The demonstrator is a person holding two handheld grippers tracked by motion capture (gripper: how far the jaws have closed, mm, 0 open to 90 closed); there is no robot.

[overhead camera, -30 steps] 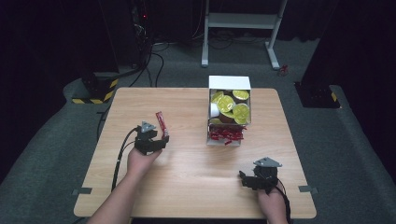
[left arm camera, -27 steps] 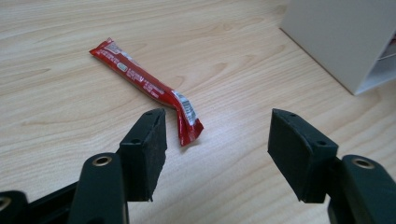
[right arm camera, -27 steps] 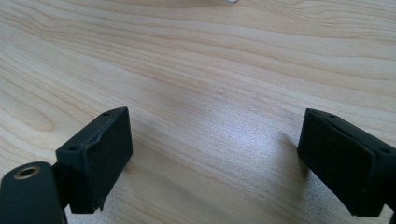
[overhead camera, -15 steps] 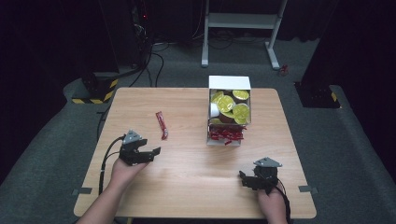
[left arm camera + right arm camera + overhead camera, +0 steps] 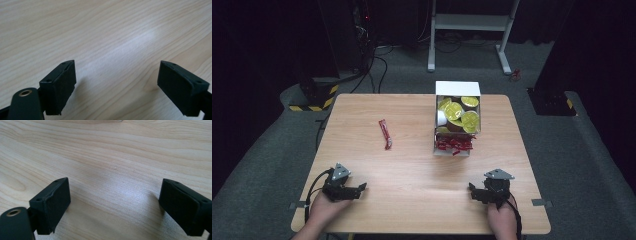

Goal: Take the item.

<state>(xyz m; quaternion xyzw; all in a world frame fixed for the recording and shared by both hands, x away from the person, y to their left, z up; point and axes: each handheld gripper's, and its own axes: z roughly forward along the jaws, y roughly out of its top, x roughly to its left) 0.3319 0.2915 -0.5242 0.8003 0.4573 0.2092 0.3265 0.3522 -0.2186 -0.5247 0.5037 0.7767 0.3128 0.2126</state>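
Observation:
A red stick-shaped packet [image 5: 385, 133] lies alone on the wooden table [image 5: 412, 165], left of centre. A white box [image 5: 457, 119] at the back right holds gold-lidded cups and, at its near end, red packets [image 5: 453, 144]. My left gripper [image 5: 361, 189] rests near the front left edge, open and holding nothing; in the left gripper view its jaws stand wide apart over bare wood [image 5: 117, 82]. My right gripper [image 5: 472, 191] rests near the front right edge, also open and holding nothing, its jaws spread wide over bare wood [image 5: 115, 205].
Dark grey carpet surrounds the table. A white metal stand [image 5: 472, 25] is behind it. Black equipment with cables [image 5: 362, 50] and a yellow-black striped base [image 5: 314, 97] sit at the back left. A black block [image 5: 552, 100] lies at the right.
My left gripper has let go of the red packet, which stays on the table, and has pulled back to the front left edge. The right gripper has not moved.

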